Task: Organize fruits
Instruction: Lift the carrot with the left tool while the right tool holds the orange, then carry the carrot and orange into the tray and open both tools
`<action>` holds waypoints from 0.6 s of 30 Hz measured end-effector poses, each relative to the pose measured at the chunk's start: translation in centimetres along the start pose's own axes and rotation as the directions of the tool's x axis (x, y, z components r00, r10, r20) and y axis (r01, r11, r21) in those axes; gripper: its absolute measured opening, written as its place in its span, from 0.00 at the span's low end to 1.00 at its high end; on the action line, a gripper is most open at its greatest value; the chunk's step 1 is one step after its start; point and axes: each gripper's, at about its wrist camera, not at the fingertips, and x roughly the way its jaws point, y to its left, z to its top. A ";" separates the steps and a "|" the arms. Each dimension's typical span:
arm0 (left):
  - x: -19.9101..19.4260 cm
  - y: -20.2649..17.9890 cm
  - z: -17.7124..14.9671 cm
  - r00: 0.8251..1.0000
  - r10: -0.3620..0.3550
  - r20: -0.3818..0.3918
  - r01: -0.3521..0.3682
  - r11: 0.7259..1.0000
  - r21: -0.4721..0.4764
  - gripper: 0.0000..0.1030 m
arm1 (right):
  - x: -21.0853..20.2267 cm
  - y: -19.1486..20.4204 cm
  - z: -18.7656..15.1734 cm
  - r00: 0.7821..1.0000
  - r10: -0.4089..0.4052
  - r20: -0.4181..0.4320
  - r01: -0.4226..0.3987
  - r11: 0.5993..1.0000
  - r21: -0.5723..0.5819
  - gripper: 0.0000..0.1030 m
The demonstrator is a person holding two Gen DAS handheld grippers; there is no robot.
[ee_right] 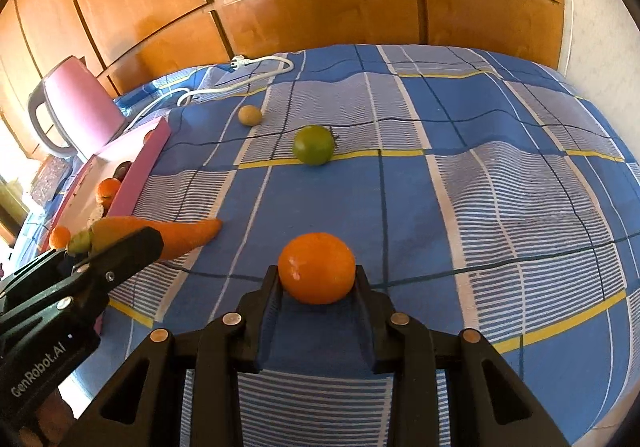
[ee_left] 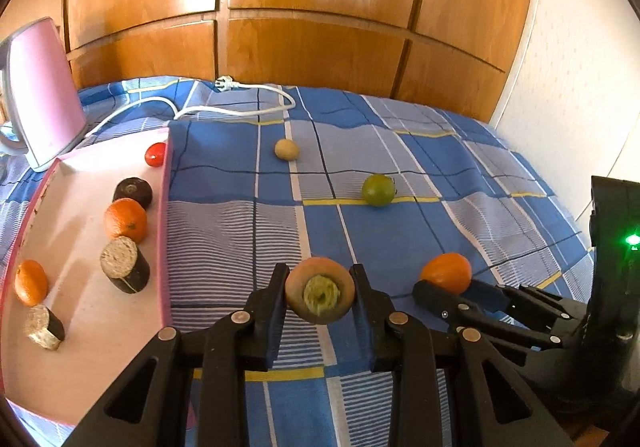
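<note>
Three oranges [ee_left: 447, 273], three logs [ee_left: 125, 265], one carrot [ee_left: 320, 290].

Black gripper [ee_left: 320, 287], seemingly silver rivets.

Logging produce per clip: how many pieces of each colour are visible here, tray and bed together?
Orange: 4, namely two tray oranges, the orange in the right tool, and the carrot in the left tool
Dark cut chunks: 3
Red: 1
Green: 1
Tan: 1
Total: 10
</note>
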 end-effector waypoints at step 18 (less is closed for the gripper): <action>-3.3 4.3 1.4 0.997 0.036 0.072 -0.028 0.994 -0.108 0.29 | -0.7 4.6 1.7 0.996 0.091 0.002 -0.091 0.992 -0.088 0.33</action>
